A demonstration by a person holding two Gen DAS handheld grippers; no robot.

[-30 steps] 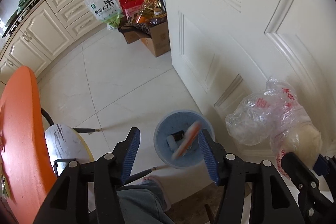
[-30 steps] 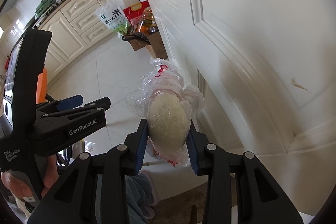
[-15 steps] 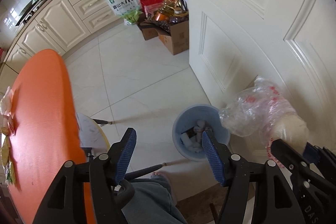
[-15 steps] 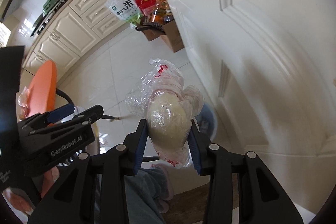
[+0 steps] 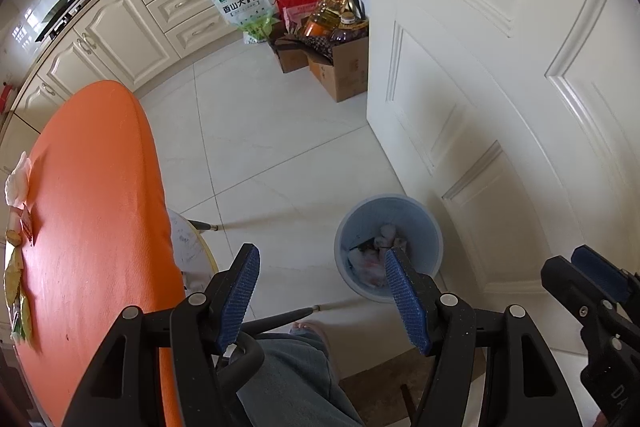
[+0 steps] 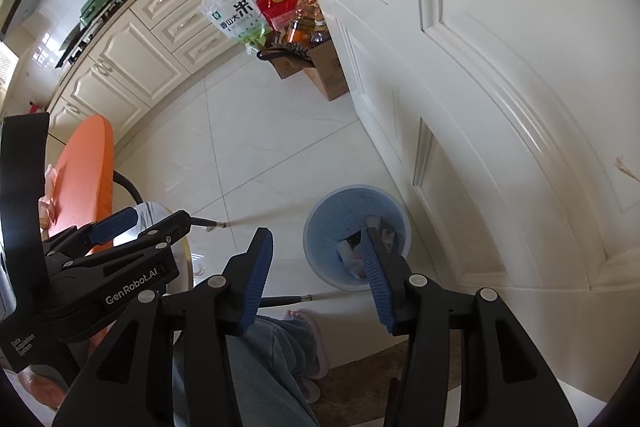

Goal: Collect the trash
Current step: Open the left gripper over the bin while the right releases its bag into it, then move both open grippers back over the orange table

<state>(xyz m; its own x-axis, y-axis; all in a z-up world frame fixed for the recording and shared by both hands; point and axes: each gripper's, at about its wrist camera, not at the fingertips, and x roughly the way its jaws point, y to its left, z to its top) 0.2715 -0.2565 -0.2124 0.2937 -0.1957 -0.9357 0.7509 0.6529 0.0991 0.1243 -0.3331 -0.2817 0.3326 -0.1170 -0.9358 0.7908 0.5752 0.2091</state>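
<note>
Both grippers point steeply down at a white tiled kitchen floor [image 5: 256, 131]. Left gripper [image 5: 320, 301] has its blue-padded jaws well apart with nothing between them. Right gripper [image 6: 316, 279] jaws are opening, also with nothing between the pads; in the left wrist view it shows at the far right edge [image 5: 592, 283].

Pale blue trash bin [image 6: 320, 227] stands on the floor beside the white panelled door [image 6: 500, 67], below and just ahead of the right gripper's tip. Trash [image 6: 352, 255] lies inside it: white and crumpled bits, partly hidden behind a finger, exact items unclear. In the left wrist view the bin [image 5: 424, 227] sits right of centre.

Orange table [image 5: 92, 207] on the left, with wrappers and a white tissue [image 5: 16, 183] at its left edge. Person's trouser leg [image 5: 292, 379] and slippered foot at the near edge. Far side: cream cabinets [image 5: 132, 27], a rice bag [image 5: 240, 3], a cardboard box [image 5: 340, 71] with an oil bottle.
</note>
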